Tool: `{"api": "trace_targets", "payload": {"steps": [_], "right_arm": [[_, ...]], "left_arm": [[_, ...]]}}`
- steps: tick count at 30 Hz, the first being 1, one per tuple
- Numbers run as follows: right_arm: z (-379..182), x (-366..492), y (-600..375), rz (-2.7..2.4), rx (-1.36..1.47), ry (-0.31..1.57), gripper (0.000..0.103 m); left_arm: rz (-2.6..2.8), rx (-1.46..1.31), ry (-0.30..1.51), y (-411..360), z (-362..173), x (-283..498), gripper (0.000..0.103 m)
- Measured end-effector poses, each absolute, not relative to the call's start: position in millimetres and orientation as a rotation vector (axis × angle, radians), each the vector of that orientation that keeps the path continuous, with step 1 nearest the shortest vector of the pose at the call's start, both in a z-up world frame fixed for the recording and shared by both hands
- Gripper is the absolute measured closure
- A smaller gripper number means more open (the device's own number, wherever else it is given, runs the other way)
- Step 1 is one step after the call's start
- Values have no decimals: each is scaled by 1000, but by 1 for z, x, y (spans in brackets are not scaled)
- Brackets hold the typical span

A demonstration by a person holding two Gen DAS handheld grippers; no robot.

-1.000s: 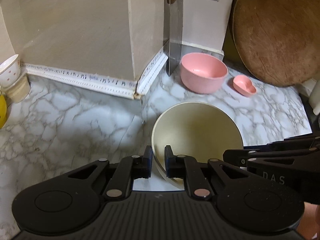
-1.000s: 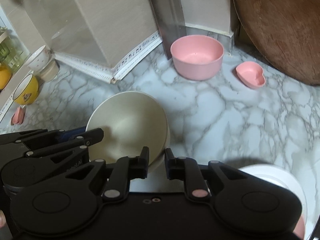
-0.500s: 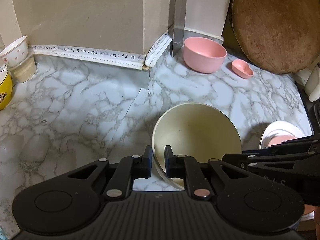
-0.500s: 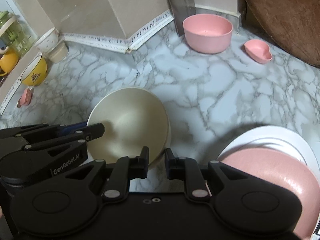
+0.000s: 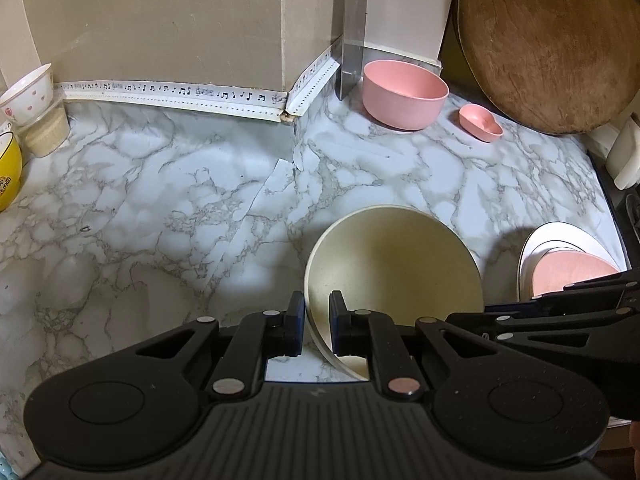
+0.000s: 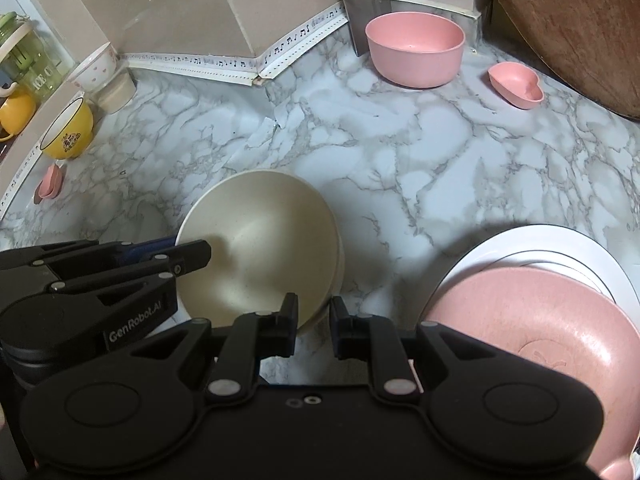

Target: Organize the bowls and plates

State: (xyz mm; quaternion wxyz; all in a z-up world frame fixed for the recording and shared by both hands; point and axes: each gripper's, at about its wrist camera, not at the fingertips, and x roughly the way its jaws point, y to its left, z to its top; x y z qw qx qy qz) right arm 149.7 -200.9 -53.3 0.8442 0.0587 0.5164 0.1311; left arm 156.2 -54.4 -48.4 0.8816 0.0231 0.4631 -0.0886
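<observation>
I have the cream bowl (image 5: 394, 264) pinched by its near rim in both my left gripper (image 5: 314, 322) and right gripper (image 6: 314, 322), near-right over the marble counter (image 5: 160, 200); it looks light, stiff and slick, so rim grips suit it.

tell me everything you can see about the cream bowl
The cream bowl is round, matte and faintly speckled, plastic-looking, empty, tipped toward the cameras over the marble counter. The left claw pinches its near-left rim; the right claw grips its near-right rim. It touches no other dish.
</observation>
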Motion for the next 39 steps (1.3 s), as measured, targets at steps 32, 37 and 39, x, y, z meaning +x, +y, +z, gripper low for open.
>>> {"api": "trace_targets", "payload": {"steps": [32,37,39], "right_arm": [[-38,139,-206,263,167,1041,70],[-23,132,-206,270,165,1000,63],[-16,129,-207,271,161,978,61]], "left_arm": [[-206,15,909,-44,-26,147,91],[-211,3,878,-44,-16,145,91],[-216,2,862,-45,-10,144,91]]}}
